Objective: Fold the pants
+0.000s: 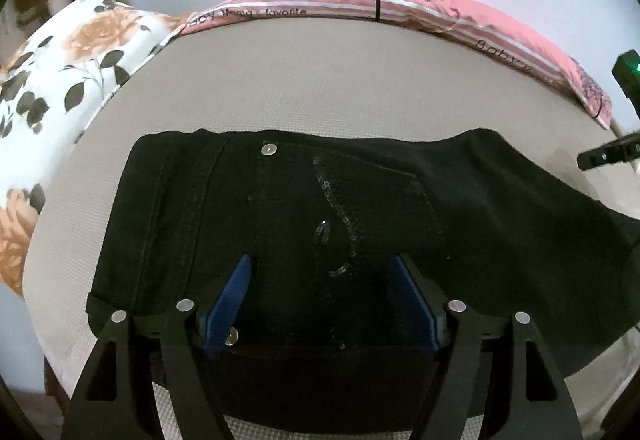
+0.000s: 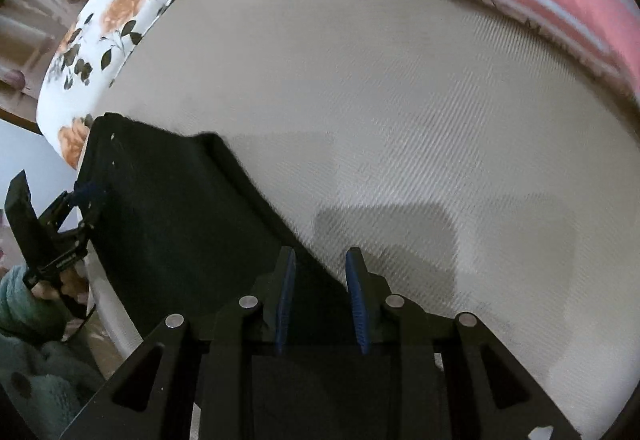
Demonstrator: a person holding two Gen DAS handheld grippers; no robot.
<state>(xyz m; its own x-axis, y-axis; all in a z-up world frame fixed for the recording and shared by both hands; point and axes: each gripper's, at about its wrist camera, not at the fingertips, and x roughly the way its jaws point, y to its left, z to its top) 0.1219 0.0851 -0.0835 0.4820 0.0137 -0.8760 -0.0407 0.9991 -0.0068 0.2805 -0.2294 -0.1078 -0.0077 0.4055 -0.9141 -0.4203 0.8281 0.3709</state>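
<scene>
Pants (image 1: 304,224) lie folded lengthwise on bed (image 1: 320,79). Left gripper (image 1: 320,300) spread wide; right gripper (image 2: 320,300) apart, possibly straddling cloth. Crosswise folds remain.

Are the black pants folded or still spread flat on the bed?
Cannot tell for sure. The black pants lie flat, waistband and pocket showing, one dark strip reaching toward the right claw. Whether legs are stacked is not visible.
</scene>
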